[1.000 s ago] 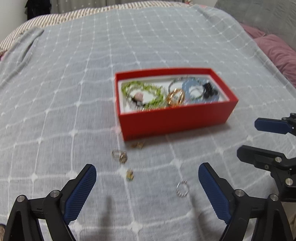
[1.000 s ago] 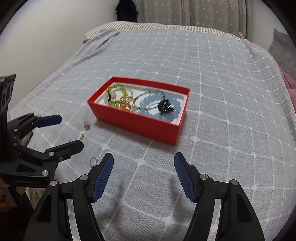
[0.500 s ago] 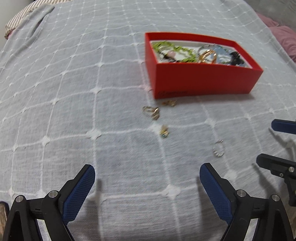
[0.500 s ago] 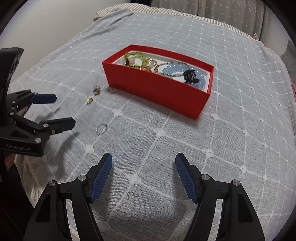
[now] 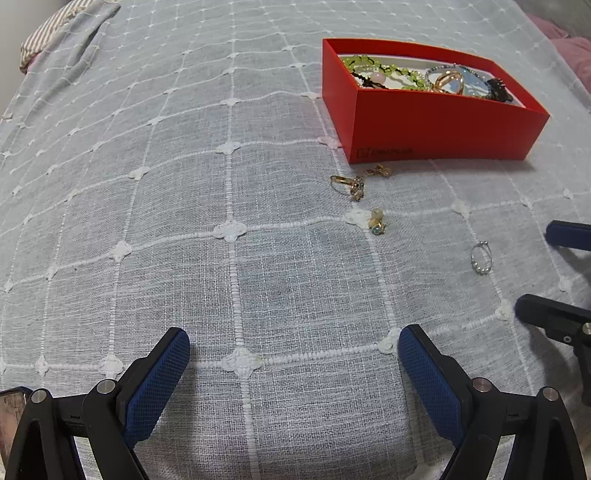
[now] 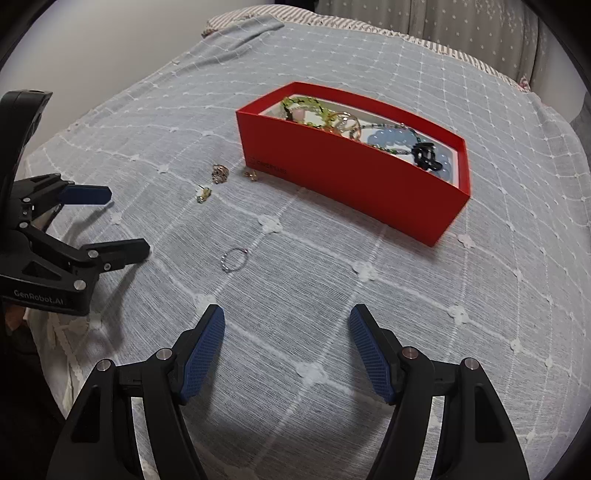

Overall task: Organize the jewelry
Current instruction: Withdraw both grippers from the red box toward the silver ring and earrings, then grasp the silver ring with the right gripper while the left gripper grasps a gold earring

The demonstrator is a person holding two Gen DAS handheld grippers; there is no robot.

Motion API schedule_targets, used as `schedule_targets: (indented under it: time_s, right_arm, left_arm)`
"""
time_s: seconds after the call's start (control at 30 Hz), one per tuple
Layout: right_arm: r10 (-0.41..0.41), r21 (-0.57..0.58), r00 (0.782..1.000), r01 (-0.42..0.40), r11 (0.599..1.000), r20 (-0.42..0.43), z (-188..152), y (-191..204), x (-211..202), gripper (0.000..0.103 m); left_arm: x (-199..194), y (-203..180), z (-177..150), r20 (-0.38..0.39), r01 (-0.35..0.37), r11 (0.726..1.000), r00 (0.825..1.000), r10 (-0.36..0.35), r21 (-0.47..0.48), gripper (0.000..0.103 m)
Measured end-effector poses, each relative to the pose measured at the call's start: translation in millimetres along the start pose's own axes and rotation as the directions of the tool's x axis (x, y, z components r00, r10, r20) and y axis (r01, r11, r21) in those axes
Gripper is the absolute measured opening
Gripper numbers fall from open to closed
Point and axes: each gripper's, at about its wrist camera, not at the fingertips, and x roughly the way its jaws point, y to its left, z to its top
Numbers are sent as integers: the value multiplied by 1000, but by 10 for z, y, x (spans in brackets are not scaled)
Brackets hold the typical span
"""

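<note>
A red box (image 5: 436, 125) (image 6: 354, 192) on the bed holds green and blue bead bracelets, a gold bangle and a black clip. Loose on the cover in front of it lie a gold ring (image 5: 349, 184) (image 6: 220, 172), a small gold earring (image 5: 378, 170) (image 6: 251, 174), a pale stud (image 5: 376, 220) (image 6: 203, 194) and a thin silver ring (image 5: 481, 257) (image 6: 233, 259). My left gripper (image 5: 293, 363) (image 6: 118, 221) hangs open and empty, short of the pieces. My right gripper (image 6: 286, 345) (image 5: 554, 273) is open too, with the silver ring just ahead to its left.
A grey-blue cover with a white grid (image 5: 184, 184) spreads over the whole bed. A striped sheet edge (image 5: 48, 37) shows at the far left, pink pillows (image 5: 576, 55) at the far right, and a curtain (image 6: 443, 22) behind the bed.
Both grippers have come lower and tipped down toward the cover. The box and the loose pieces now look nearer and larger. Both stay open.
</note>
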Motion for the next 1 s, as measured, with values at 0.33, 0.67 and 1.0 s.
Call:
schedule_targets:
  time_s: [0.33, 0.67, 1.0]
  right_arm:
    - [34, -75, 999, -31, 997, 39, 90, 249, 159, 72]
    - [62, -110, 996, -55, 992, 61, 181, 323, 237, 49]
    - [58, -127, 996, -50, 991, 64, 250, 354, 266, 25]
  left_arm:
    - [25, 53, 12, -7, 19, 1000, 1000, -19, -7, 95]
    - [26, 36, 23, -3, 22, 1000, 1000, -22, -11, 95]
    - [18, 21, 45, 12, 44, 999, 999, -44, -21, 95]
